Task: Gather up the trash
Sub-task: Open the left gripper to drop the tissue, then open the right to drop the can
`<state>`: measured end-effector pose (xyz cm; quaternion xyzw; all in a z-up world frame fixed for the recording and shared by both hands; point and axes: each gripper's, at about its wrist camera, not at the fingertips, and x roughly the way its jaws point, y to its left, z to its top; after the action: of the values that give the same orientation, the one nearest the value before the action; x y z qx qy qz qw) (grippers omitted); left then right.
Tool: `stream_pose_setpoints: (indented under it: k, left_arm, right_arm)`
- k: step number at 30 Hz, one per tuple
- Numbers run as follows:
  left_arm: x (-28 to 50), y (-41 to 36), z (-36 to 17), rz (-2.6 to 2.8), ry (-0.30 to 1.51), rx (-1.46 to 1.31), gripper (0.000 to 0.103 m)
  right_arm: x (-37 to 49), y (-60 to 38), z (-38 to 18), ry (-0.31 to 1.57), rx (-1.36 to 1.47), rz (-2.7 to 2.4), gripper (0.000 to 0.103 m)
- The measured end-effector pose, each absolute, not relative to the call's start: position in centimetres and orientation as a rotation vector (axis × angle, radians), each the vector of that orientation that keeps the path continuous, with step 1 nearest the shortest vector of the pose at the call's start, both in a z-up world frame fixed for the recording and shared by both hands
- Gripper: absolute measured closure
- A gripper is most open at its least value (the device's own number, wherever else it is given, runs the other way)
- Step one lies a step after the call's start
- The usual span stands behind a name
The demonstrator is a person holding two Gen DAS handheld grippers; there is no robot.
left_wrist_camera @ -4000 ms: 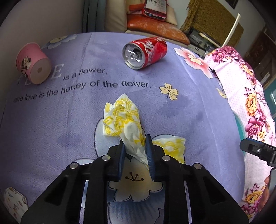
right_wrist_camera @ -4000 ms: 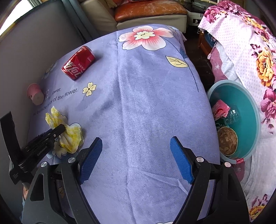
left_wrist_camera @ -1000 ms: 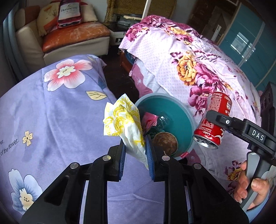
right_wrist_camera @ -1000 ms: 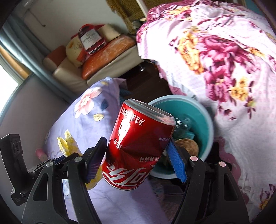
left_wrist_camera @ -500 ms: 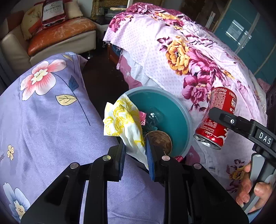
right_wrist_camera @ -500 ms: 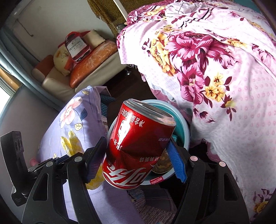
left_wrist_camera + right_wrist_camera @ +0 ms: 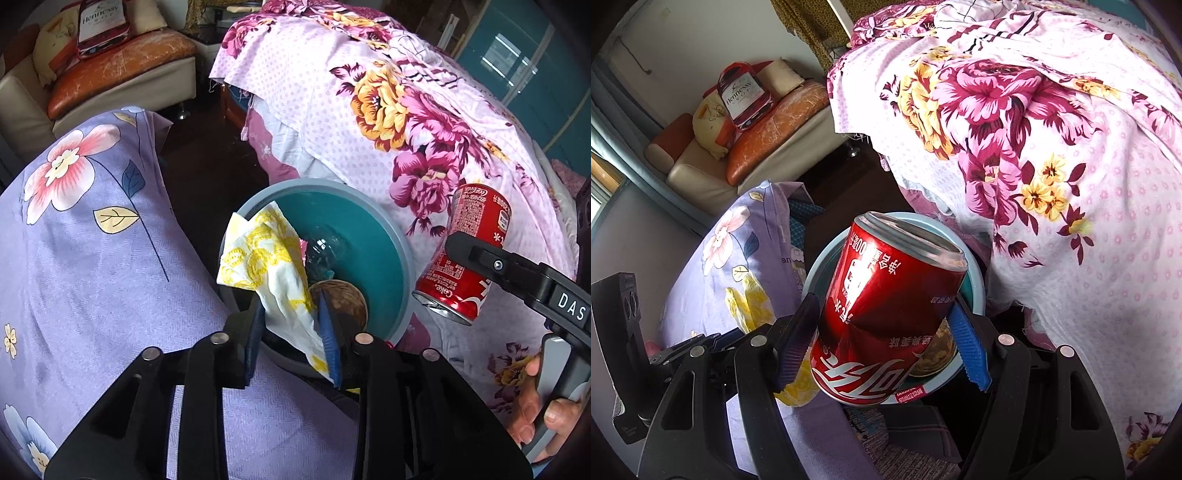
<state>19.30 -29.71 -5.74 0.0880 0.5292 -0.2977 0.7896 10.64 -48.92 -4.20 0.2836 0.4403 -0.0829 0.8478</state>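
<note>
A yellow-and-white crumpled napkin (image 7: 266, 258) stands between the blue pads of my left gripper (image 7: 291, 332), over the near rim of the teal basin (image 7: 399, 251). The jaws are opening, and the napkin sits loosely in the gap, leaning to the right. My right gripper (image 7: 882, 339) is shut on a dented red cola can (image 7: 886, 306), tilted above the basin's rim (image 7: 977, 280). In the left wrist view the can (image 7: 469, 258) hangs to the right of the basin. The napkin (image 7: 753, 306) also shows at the left of the right wrist view.
Inside the basin lie a clear plastic bottle (image 7: 325, 247) and a brown round thing (image 7: 343, 295). A purple flowered tablecloth (image 7: 92, 258) lies to the left and a pink floral bedspread (image 7: 406, 110) to the right. A sofa (image 7: 110, 74) stands behind. A person's hand (image 7: 543, 406) holds the right gripper.
Both grippers moved from the table toward the basin and came lower. The left jaws widened around the napkin, which now leans right. The can stays gripped.
</note>
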Motion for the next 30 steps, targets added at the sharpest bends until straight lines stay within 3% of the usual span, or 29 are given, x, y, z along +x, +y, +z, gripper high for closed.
stream_pose_setpoints:
  k: [2,5,7,30]
  left_arm:
    - [19.4,-29.7,-5.7,-0.631,1.132,0.183,0.039]
    - [19.3,-29.3,-5.5,-0.625,1.114,0.178,0.026]
    - [19.3,-29.1,-5.5,-0.617,1.112,0.178,0.022]
    - [18.7,-24.5,-6.5,-0.572,1.156,0.103,0.02]
  right_arm:
    - [10.7,-49.0,-4.2,0.931,0.597,-0.179,0.036]
    - [10.7,-49.0,-4.2,0.935,0.593,-0.183,0.036]
    - [10.8,-49.0,-4.3,0.937,0.593,-0.183,0.036]
    - [12.6,-46.1,-6.4,1.061,0.546,-0.153,0.031]
